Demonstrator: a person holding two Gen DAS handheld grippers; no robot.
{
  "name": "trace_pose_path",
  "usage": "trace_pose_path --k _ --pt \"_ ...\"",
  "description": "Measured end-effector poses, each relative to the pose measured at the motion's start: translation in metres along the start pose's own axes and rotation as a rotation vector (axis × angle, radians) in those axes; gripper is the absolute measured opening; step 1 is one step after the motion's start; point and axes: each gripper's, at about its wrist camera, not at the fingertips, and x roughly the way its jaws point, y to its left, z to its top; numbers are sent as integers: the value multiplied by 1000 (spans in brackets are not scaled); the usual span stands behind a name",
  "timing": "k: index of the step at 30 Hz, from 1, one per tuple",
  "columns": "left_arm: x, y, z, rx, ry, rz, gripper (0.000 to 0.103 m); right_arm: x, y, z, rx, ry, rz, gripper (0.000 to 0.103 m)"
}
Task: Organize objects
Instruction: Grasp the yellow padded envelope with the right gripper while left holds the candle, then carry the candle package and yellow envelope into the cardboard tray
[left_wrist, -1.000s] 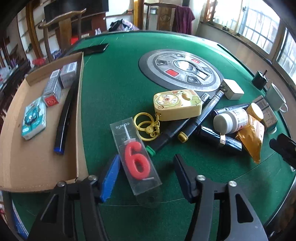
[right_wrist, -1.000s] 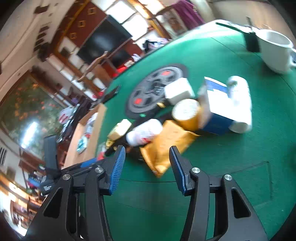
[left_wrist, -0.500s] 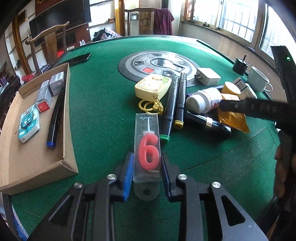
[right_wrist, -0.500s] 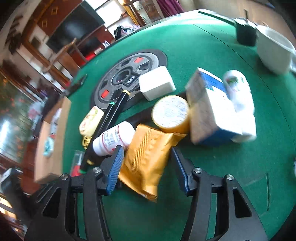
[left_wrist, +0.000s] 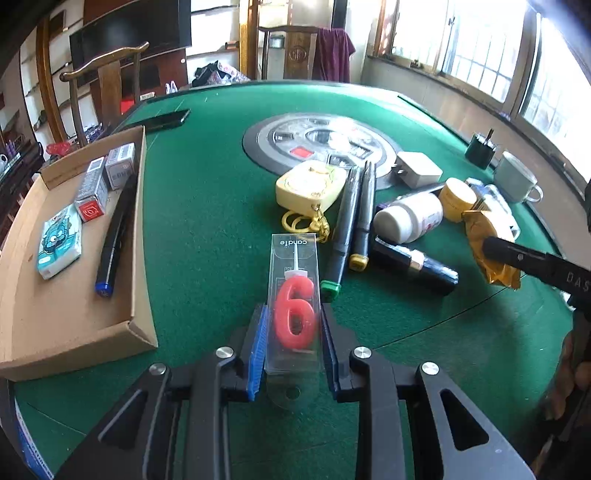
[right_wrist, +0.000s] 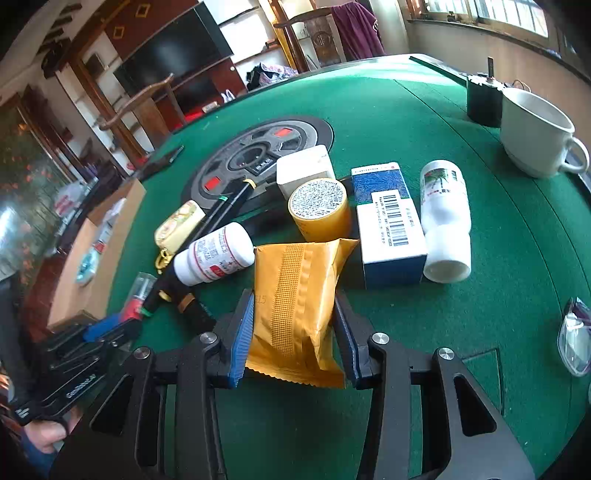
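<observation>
While clamping candle box (left_wrist: 294, 295), jaws closing, narrow

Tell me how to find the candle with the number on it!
Look at the green table, near its front edge, just right of the cardboard tray. A clear plastic box sits between the pads of the left tool. It alone holds a red candle shaped like a 6; the markers beside it are dark sticks.

We see 2 wooden chairs (left_wrist: 107, 85) behind the green table (left_wrist: 207, 221), a maroon cloth (left_wrist: 334, 55) draped over the farther one, a dark television (left_wrist: 129, 37) on the wall, and bright windows (left_wrist: 476, 55) at right.
</observation>
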Motion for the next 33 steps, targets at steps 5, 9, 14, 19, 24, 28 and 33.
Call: trace_pose_path --k 5,9,14,19,24,28,33 --pt "-13 1 2 -10 -13 -26 27 -18 9 -4 -10 -37 50 40" --pt "-22 6 2 -30 -22 -50 27 -22 33 -5 -43 -46 87 41" --pt "-36 22 3 -71 -48 -65 27 -22 61 -5 -84 -36 152 41" --pt "-53 47 7 -128 -90 -72 27 -20 83 -6 -118 -14 192 41" --pt "-70 77 10 -196 -136 -67 27 -17 115 -7 -178 9 226 41" --pt "-81 104 9 -250 -163 -57 27 -15 142 -8 -226 30 250 41" --pt "-86 136 5 -319 -180 -41 27 -10 183 -5 -292 56 286 41"
